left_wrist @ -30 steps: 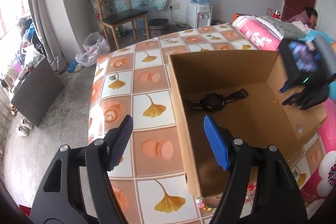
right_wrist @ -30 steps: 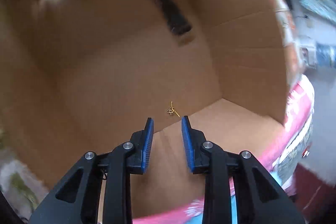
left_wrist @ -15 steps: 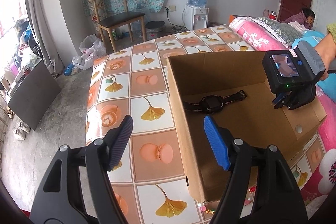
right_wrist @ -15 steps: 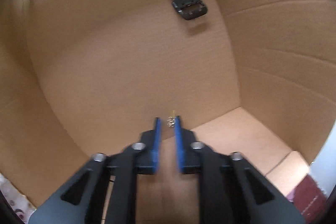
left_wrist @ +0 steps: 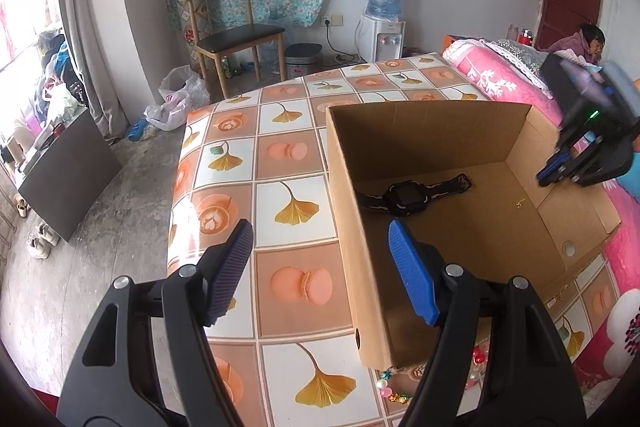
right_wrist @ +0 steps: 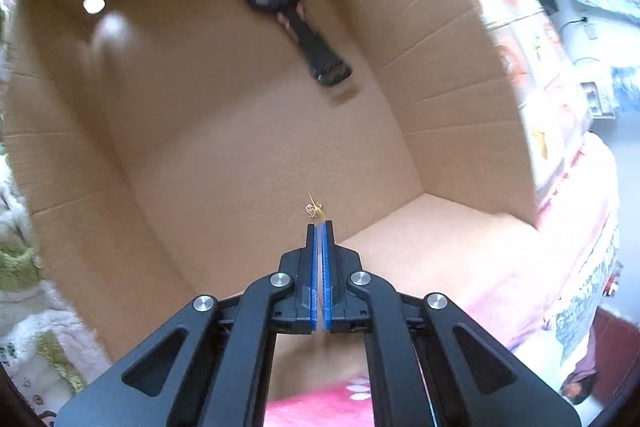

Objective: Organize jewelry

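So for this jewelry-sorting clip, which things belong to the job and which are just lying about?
Part of the job:
- open brown cardboard box
- black digital wristwatch on its floor
- tiny gold trinket
- colourful beads beside the box
- right gripper, left gripper

Lying about:
- wooden chair
- water dispenser
- white plastic bag

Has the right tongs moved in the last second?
Yes. The right tongs, now shut, pulled up and back toward the brown cardboard box's right rim, away from the tiny gold earring on its floor.
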Demonstrator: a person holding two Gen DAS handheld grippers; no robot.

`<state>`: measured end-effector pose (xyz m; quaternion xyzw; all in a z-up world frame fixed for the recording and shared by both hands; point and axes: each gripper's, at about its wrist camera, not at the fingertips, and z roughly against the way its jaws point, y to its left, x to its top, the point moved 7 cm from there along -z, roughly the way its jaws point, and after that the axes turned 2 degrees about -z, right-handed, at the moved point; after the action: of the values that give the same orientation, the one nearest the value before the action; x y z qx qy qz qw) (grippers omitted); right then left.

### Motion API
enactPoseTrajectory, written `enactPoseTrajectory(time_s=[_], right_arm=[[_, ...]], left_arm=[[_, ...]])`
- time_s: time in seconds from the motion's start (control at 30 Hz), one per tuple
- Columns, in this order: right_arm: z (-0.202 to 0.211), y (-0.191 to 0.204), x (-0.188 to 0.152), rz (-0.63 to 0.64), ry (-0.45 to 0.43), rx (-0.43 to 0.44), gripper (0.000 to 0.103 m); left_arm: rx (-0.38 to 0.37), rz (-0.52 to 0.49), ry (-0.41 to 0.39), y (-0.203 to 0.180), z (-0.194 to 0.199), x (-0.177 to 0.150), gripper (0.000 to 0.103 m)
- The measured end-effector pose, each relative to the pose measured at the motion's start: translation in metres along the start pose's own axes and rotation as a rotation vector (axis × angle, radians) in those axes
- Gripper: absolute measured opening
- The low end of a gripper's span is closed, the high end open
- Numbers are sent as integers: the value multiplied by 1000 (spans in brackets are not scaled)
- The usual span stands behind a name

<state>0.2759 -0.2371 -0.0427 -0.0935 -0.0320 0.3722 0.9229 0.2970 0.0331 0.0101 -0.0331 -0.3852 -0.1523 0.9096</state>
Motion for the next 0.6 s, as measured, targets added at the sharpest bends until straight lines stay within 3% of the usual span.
enactPoseTrajectory(time_s=[0.17,0.27,0.4,0.5,0.6], right_arm=[[51,24,-21,-1,-150,30,2],[55,29,-29,-25,-175,14,2],[10,2,-7,-47,-91,17,5],[-19,-6,12,-44,-15,24,25],[-55,-14,21,-35,85,-2,26]], left_arm=[[6,11,-1,1,3,-1,67],[3,13,2,2,3,-1,67],[2,13,4,1,4,-1,67],[-9,17,6,-1,3,-1,67],[-15,15,12,-6,1,0,67]])
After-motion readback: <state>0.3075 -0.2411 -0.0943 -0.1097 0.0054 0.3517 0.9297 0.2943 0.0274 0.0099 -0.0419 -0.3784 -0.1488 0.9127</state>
